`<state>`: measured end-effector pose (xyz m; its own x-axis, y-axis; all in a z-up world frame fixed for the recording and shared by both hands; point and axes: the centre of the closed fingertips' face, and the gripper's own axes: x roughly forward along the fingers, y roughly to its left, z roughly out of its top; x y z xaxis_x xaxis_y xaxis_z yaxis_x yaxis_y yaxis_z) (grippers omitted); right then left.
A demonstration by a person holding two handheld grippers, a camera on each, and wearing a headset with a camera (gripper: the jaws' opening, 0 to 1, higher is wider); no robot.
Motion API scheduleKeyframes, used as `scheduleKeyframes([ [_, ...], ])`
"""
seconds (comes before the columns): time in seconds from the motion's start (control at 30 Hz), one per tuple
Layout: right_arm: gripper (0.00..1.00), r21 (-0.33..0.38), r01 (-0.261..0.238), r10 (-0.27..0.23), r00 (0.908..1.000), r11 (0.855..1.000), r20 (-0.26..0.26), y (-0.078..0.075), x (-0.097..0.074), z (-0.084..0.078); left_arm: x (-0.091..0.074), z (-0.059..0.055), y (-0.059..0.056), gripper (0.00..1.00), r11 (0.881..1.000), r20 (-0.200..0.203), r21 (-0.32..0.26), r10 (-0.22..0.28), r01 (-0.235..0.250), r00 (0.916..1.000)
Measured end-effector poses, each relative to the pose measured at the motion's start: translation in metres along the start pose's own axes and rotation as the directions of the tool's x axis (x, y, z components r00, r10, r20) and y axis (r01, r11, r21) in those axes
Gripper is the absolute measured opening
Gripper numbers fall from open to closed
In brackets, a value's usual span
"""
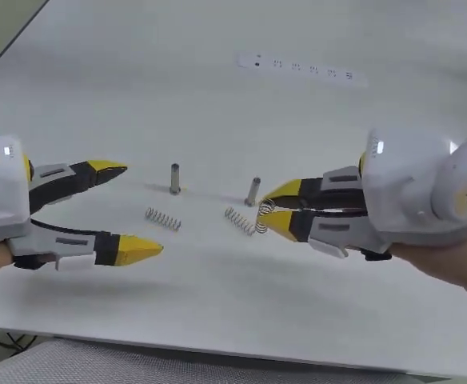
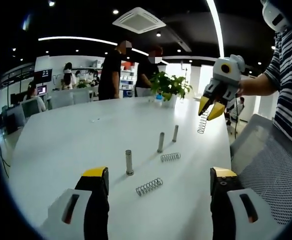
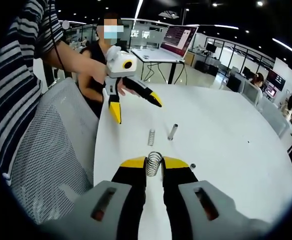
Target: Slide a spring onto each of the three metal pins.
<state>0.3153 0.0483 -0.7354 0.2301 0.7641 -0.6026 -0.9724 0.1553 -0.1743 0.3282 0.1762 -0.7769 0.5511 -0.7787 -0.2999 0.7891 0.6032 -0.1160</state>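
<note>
Steel wire is the difficulty here. The right gripper has its jaws nearly closed on one spring, pinched close to one end, so most of the coil hangs free below the yellow tips. It is above the white table, near one pin. In the left gripper view, three pins stand upright in a row, and the other two are also bare. Two more springs lie flat beside them.

The left gripper is wide open and holds nothing, on the other side of the pins.

I think the main risk is the free end. It can swing, miss the pin top or catch on its edge; pushing down then would bend the coil or make it jump out of the narrow grip. A sideways push may also tip the pin, because I cannot tell if the pins are fixed to the table. The low jaws could also sweep the closest loose spring away.
</note>
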Motion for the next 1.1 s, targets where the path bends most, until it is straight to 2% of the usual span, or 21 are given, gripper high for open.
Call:
scheduleKeyframes([
  [0.2,0.13,0.017,0.022,-0.022,0.9998,1.000,-0.003,-0.004,-0.001,-0.008,-0.004,-0.003,0.008,0.96,0.999,0.004,-0.009,0.042,-0.042,0.9991],
  [0.47,0.13,0.051,0.060,-0.060,0.9982,0.997,-0.007,-0.014,-0.007,-0.019,-0.008,-0.005,0.011,0.97,0.998,0.014,-0.024,0.065,-0.065,0.9978],
  [0.77,0.13,0.102,0.128,-0.127,0.9917,0.986,-0.019,-0.038,-0.019,-0.031,-0.014,-0.005,0.012,0.97,0.995,0.025,-0.042,0.090,-0.089,0.9956],
  [0.9,0.13,0.112,0.172,-0.170,0.9851,0.979,-0.028,-0.055,-0.026,-0.037,-0.016,-0.005,0.012,0.97,0.994,0.023,-0.046,0.096,-0.095,0.9951],
  [1.1,0.13,0.167,0.247,-0.245,0.9689,0.955,-0.033,-0.079,-0.037,-0.046,-0.018,-0.003,0.015,0.96,0.993,0.034,-0.048,0.112,-0.110,0.9931],
])
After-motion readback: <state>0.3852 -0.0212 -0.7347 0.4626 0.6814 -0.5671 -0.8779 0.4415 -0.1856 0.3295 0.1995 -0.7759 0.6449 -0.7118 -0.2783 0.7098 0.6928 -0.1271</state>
